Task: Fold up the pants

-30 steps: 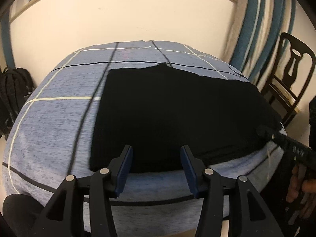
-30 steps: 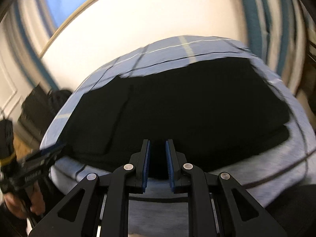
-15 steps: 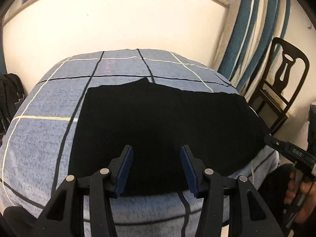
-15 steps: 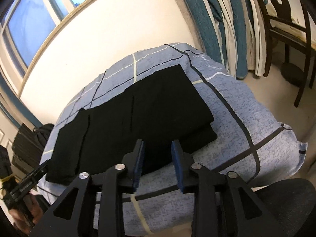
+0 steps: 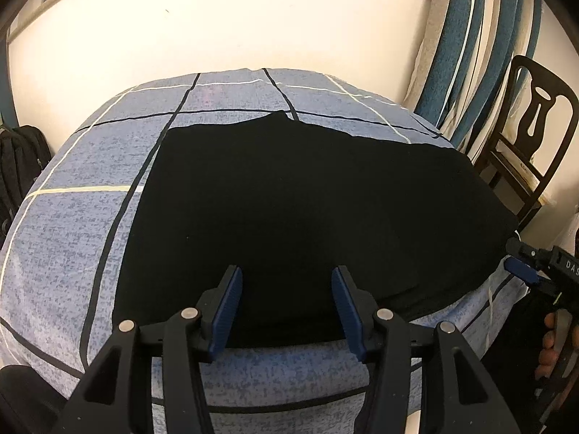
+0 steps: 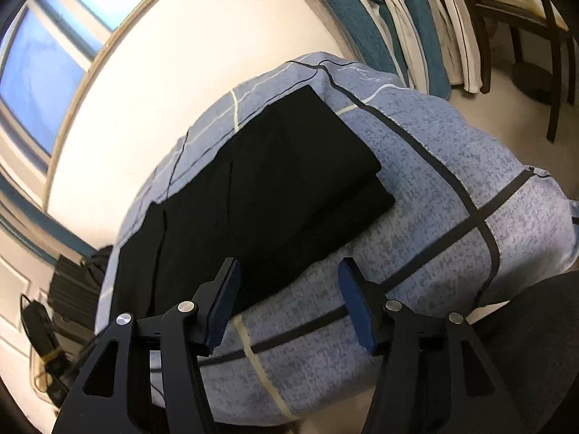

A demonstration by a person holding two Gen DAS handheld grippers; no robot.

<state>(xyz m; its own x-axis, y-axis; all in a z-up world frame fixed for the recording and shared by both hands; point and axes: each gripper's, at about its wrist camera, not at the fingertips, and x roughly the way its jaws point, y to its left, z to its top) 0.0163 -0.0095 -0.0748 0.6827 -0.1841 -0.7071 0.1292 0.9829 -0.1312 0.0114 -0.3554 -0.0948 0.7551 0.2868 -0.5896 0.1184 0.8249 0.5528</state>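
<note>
Black pants [image 5: 307, 202] lie flat, folded lengthwise, across a blue checked bed cover [image 5: 72, 217]. My left gripper [image 5: 287, 307] hovers open over their near edge, and the pads touch nothing. From the right wrist view the pants [image 6: 275, 181] show stacked layers at their right end. My right gripper [image 6: 289, 289] is off that end above the bare cover [image 6: 416, 235]. Its jaws are opening and nothing is between them. The right gripper [image 5: 524, 267] also shows at the left view's right edge, held by a hand [image 5: 552, 343].
A dark wooden chair [image 5: 524, 137] and striped curtains [image 5: 470, 36] stand right of the bed. A black backpack [image 5: 18, 166] leans by the wall on the left. Dark bags [image 6: 65, 289] sit on the floor beyond the bed's left end.
The right gripper's jaws have spread from nearly shut to wide. It has drawn back off the pants toward their right end and rolled. The left gripper stays open, hardly moved.
</note>
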